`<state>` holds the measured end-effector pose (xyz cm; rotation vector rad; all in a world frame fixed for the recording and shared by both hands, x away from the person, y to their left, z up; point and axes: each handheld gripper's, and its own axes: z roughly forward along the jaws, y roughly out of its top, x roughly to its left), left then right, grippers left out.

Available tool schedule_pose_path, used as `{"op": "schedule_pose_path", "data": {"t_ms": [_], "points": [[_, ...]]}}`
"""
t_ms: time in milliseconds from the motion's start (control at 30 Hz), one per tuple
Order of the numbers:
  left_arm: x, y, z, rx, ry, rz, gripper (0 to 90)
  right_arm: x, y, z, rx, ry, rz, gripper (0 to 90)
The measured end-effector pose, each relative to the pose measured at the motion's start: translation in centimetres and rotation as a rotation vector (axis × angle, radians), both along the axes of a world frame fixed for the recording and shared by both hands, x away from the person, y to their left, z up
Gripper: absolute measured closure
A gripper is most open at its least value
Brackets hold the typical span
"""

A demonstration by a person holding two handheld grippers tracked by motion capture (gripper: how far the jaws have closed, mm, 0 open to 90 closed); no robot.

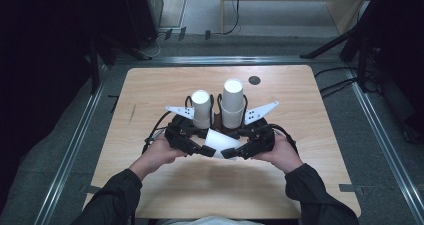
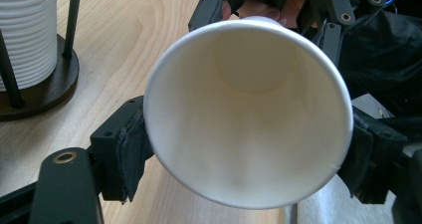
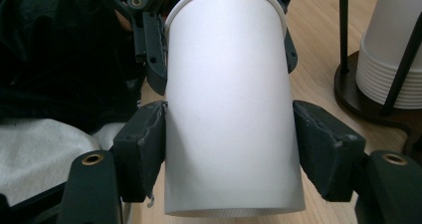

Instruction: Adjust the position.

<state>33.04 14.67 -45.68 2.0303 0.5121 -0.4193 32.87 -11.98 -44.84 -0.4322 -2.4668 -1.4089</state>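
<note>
Right now both grippers pinch one white paper cup [image 1: 220, 144] between them, low in the middle of the high view, just above the person's hands. The left gripper [image 1: 200, 149] clamps the cup near its open rim: in the left gripper view its padded jaws press on either side of the mouth [image 2: 249, 114], and the cup's inside faces the camera. The right gripper [image 1: 235, 152] squeezes the body nearer the base, jaws tight on both flanks of the wall [image 3: 231, 109].

I judge this to be a hand-over or the parting of a single cup; whether another is nested inside cannot be told. The next move likely calls for one gripper to let go while the other keeps a gentle hold, since the thin wall could crush.

Just above the cup, at the frame's centre, stand two cup stacks [image 1: 202, 109] [image 1: 233, 104] in a dark wire-post holder [image 1: 218, 119] on the wooden table [image 1: 310, 155]. They crowd any forward motion. A small dark disc [image 1: 254, 80] lies farther up, well apart.
</note>
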Motion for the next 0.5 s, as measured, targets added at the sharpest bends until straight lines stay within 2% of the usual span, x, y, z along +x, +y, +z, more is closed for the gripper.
{"op": "schedule_pose_path", "data": {"t_ms": [233, 500], "points": [[-0.07, 0.27, 0.35, 0.010, -0.010, -0.018, 22.0, -0.13, 0.18, -0.01, -0.014, 0.016, 0.013, 33.1], [-0.03, 0.14, 0.50, 0.028, -0.025, -0.032, 24.0, -0.25, 0.21, -0.14, -0.028, 0.002, 0.017, 33.4]]}}
